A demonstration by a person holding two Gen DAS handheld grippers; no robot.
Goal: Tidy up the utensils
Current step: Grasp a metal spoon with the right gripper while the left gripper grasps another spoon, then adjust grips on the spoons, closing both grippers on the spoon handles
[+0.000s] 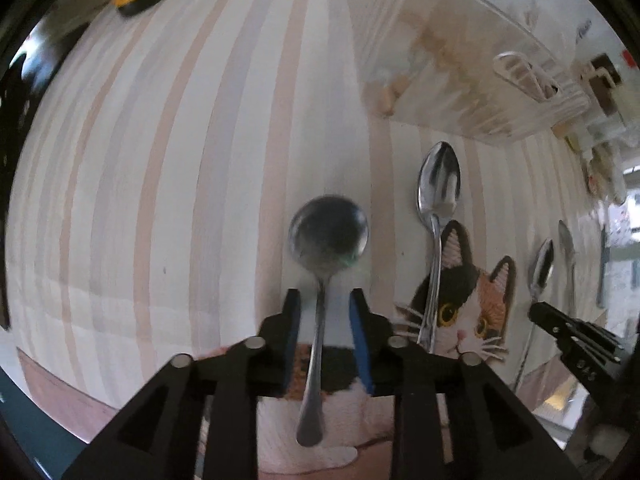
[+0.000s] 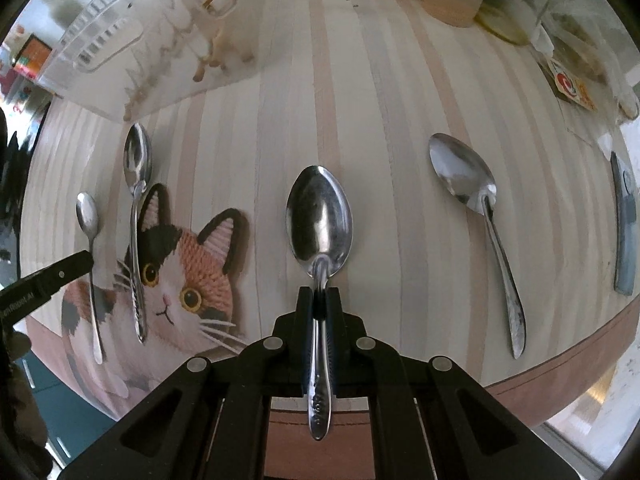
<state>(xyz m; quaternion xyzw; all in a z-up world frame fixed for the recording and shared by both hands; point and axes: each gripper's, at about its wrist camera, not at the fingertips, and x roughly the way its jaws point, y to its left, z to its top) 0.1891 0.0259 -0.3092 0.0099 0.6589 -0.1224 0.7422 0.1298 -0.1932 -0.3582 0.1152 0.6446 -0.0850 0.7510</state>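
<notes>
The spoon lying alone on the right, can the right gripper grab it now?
Probably not yet. The right gripper is shut on the middle spoon. Nothing lies between it and the lone spoon, so after letting go it likely could.

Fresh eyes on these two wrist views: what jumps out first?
The cat picture on the striped mat, with two spoons lying across it. Then the oval spoon, clamped at its neck in the right gripper. In the left view, a round-bowled spoon lies between the left gripper's open jaws.
</notes>
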